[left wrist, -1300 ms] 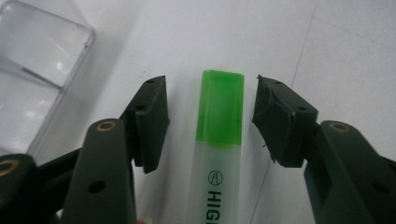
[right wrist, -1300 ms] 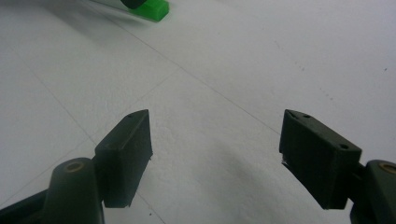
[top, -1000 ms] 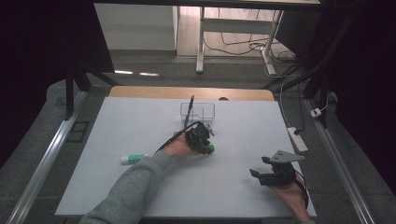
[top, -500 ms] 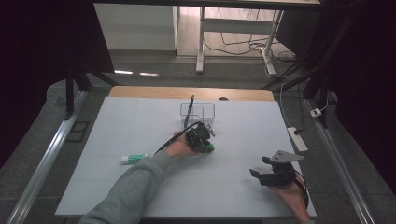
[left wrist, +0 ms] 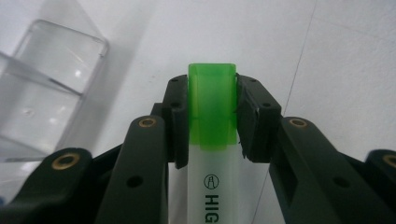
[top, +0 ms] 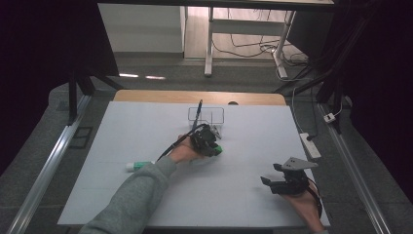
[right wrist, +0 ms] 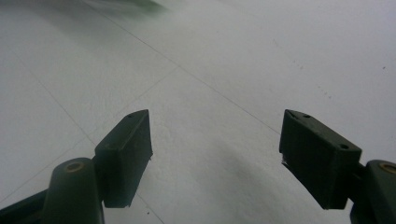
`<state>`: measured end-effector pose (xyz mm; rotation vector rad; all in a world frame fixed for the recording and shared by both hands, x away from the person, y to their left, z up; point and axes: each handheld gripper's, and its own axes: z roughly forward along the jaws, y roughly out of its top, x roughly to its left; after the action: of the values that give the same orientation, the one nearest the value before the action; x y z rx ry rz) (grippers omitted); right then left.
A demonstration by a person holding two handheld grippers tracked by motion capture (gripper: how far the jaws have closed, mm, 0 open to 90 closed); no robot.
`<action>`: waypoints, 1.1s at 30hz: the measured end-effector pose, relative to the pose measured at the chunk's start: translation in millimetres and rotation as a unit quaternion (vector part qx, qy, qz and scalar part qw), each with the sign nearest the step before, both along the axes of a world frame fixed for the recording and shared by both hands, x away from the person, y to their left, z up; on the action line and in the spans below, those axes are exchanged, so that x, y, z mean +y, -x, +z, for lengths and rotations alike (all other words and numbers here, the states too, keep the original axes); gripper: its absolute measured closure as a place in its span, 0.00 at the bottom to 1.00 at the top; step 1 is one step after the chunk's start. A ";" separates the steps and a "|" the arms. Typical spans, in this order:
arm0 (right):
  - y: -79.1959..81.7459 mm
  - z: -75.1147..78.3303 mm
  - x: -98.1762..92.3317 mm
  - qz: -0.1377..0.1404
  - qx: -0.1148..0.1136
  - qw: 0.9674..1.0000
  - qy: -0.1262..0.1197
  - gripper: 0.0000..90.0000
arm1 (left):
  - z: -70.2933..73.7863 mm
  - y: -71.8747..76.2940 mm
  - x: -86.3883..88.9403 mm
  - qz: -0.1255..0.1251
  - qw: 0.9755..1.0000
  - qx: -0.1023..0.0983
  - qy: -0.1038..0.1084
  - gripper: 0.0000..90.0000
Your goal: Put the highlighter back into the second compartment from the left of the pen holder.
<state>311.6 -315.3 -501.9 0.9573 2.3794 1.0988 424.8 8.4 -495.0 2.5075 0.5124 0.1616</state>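
- Right claw (top: 281,179) rests low at the near right of the surface (top: 253,146), jaws wide and empty, unmoved over the last second.
- Left claw (left wrist: 212,109) stays clamped on the highlighter (left wrist: 213,140) at its green cap, mid-surface; nothing has shifted, so the lift is likely pending.
- Clear box (top: 206,115) stands just beyond.
- Second marker (top: 138,166) lies left.

- Left gripper (top: 210,145) sits mid-table, just before a clear container (top: 206,115), with green at its tip.
- Right gripper (top: 272,174) rests near the white table's (top: 122,195) right front edge.
- A green-capped marker (top: 139,166) lies beside the grey sleeve (top: 136,195).
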 end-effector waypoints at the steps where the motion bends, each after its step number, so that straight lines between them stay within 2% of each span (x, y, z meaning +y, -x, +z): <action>1: 0.1 0.0 0.2 0.000 -0.001 1.000 -0.001 0.27 | 1.4 0.5 1.3 0.001 1.000 -0.002 0.003 0.73; 8: 0.5 0.5 0.6 0.000 -0.002 1.000 -0.001 0.27 | 9.3 3.9 8.4 0.006 1.000 -0.014 0.012 0.73; 11: 0.6 0.6 0.6 0.000 -0.003 1.000 -0.001 0.27 | 14.1 4.6 12.4 0.010 0.999 -0.016 0.025 0.73; 19: 0.6 0.6 0.6 -0.001 -0.003 1.000 -0.001 0.27 | 27.5 5.8 25.2 0.021 0.998 -0.033 0.044 0.73; 33: 1.0 1.9 0.0 -0.003 -0.005 1.000 0.000 0.27 | 50.6 9.5 49.6 0.041 0.993 -0.054 0.092 0.73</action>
<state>310.7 -315.3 -500.0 0.9555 2.3683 1.0984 415.3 58.0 -444.4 2.2856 0.5605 0.2664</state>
